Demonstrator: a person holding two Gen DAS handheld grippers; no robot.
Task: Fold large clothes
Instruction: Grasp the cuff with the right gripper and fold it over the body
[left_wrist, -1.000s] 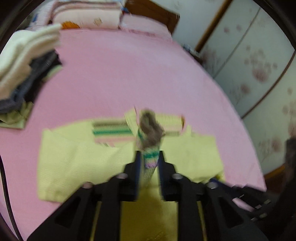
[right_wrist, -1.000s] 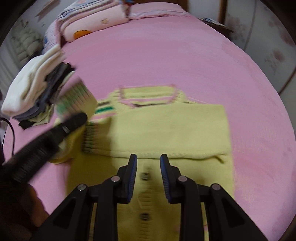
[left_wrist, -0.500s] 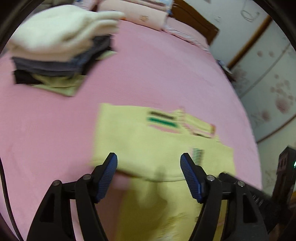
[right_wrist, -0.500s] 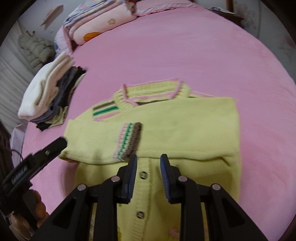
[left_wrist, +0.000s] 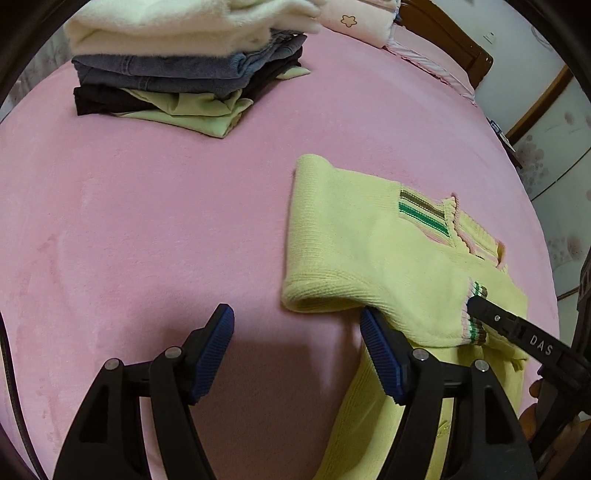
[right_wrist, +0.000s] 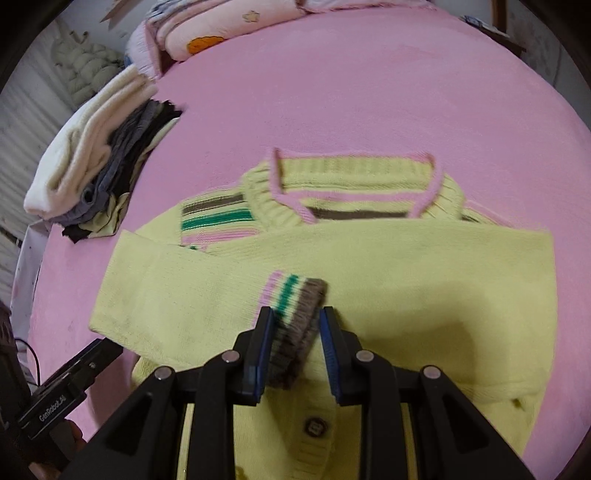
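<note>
The yellow knitted cardigan (right_wrist: 369, 266) lies mid-frame on the pink bedspread (left_wrist: 147, 221) — sleeves folded across. The left gripper (left_wrist: 297, 350) is spread over bare bedspread; the right gripper (right_wrist: 297, 325) straddles the striped cuff (right_wrist: 295, 295), contact unclear.

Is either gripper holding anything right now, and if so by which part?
Left gripper: open, holding nothing. Right gripper: its fingers straddle the striped cuff of the yellow knit cardigan; whether they pinch it cannot be told.

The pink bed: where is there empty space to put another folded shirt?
Bare pink blanket lies between the stack of folded clothes and the yellow cardigan, and beyond its collar toward the pillows. It is crowded at the cardigan, where both grippers work.
</note>
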